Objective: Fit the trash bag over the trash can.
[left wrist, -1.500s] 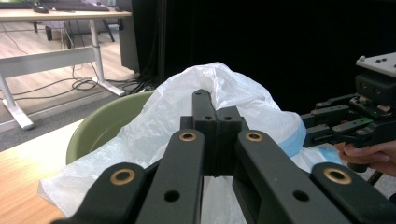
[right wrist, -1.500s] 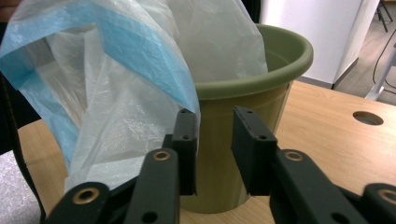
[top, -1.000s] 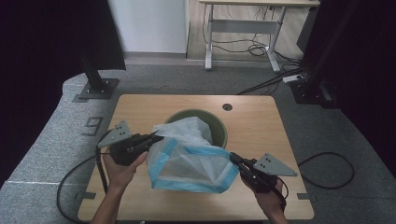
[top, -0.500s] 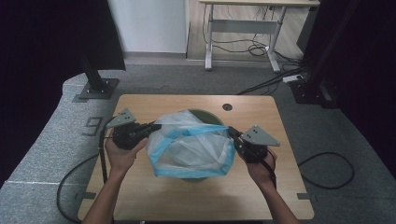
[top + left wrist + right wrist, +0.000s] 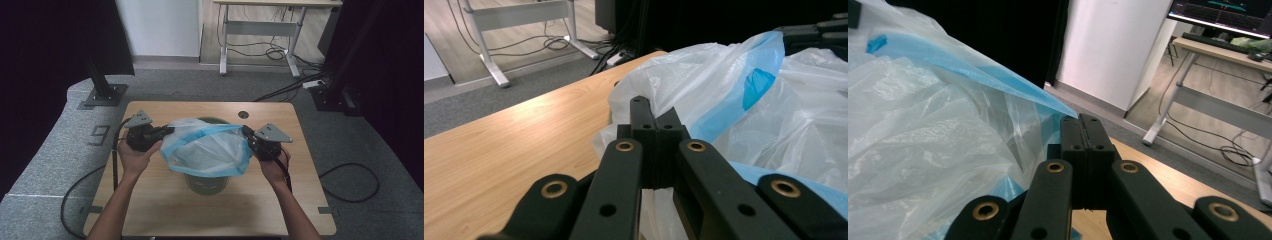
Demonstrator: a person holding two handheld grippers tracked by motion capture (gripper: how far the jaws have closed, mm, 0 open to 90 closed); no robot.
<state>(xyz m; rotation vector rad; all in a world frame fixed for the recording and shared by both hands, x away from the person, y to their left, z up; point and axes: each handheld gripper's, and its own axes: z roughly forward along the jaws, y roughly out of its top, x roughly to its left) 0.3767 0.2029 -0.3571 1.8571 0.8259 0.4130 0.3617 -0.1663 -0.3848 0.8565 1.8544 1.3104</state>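
— Where's the bag?

— The clear plastic bag (image 5: 205, 147) with the blue rim hangs spread over the dark green bin (image 5: 206, 180), which stands mid-way on the wooden table (image 5: 165, 210). I hold it stretched between both hands.

— And your tongs?

— My left gripper (image 5: 162, 133) is pinched tight on the bag's left edge, jaws pressed together on the film. My right gripper (image 5: 247, 133) is clamped the same way on the right edge, at the blue band.
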